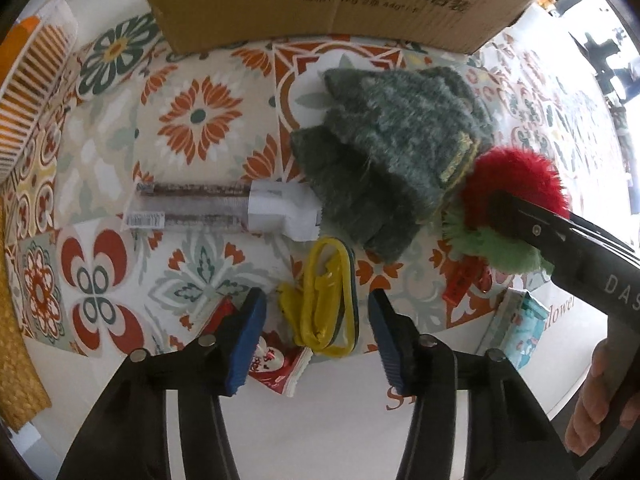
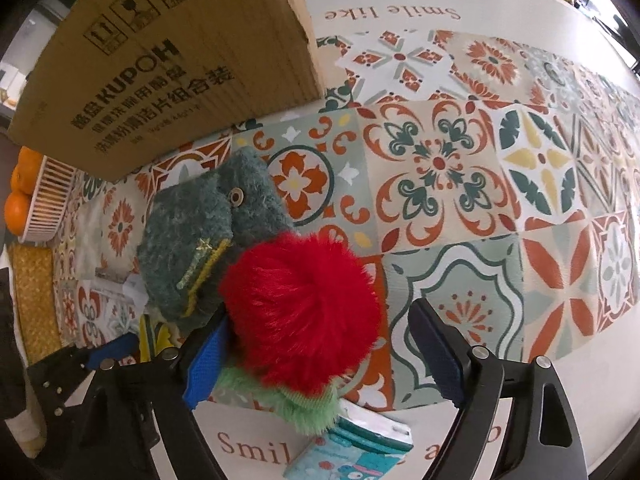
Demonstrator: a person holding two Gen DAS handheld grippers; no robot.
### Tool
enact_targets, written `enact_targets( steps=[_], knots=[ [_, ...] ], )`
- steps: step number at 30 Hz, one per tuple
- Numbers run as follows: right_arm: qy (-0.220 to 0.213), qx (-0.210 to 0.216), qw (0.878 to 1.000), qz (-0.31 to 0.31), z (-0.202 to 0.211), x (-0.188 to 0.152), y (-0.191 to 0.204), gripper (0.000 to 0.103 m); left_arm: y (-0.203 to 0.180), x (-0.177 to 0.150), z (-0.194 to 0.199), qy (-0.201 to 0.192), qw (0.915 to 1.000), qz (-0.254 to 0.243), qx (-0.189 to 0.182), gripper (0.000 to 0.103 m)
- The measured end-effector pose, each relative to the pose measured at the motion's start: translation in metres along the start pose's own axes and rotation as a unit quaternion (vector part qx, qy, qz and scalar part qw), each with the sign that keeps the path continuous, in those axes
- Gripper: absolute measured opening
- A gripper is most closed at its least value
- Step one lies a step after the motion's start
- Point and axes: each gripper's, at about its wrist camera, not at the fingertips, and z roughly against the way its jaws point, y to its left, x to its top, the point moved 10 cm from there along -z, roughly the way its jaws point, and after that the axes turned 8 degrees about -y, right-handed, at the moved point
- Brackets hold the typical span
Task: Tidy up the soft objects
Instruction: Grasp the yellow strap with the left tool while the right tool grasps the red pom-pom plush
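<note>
The left gripper (image 1: pixel 316 316) points down over a yellow-and-green sponge bundle (image 1: pixel 326 300); its blue pads stand either side of the bundle, apart from it, so the jaws are released. Just beyond lies a dark green fuzzy knitted glove (image 1: pixel 384 152), touching a red fluffy pom-pom (image 2: pixel 300 308) that sits on a pale green plush piece (image 2: pixel 304 408). The right gripper (image 2: pixel 320 356) straddles the pom-pom: the left pad brushes the fur, the right pad stands clear, nothing clamped. A brown cardboard box (image 2: pixel 180 60) closes off the far edge behind the glove. A long clear-wrapped stick packet (image 1: pixel 224 208) lies left of the glove, a red snack sachet (image 1: pixel 276 364) under the left jaws, a teal tissue pack (image 2: pixel 360 448) near the tablecloth's white border. Right of the pom-pom, the patterned tablecloth (image 2: pixel 500 184) offers broad room. A white slatted basket (image 2: pixel 48 200) with oranges (image 2: pixel 18 208) stands at the far left edge.
</note>
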Motion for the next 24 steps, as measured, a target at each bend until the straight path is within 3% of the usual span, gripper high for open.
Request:
enact_targets(
  steps=[4, 12, 24],
  knots=[
    [0.009, 0.008, 1.000, 0.000, -0.007, -0.002, 0.002, 0.073, 0.000, -0.003, -0.005, -0.008, 0.9999, 0.005, 0.003, 0.038],
    [0.007, 0.029, 1.000, 0.002, -0.013, -0.006, 0.013, 0.044, 0.001, -0.001, -0.002, -0.013, 0.9997, 0.014, -0.013, 0.034],
    [-0.018, 0.032, 0.999, 0.013, 0.013, -0.014, 0.023, 0.039, 0.000, 0.005, 0.030, -0.058, 0.9982, 0.004, -0.017, 0.034]
  ],
)
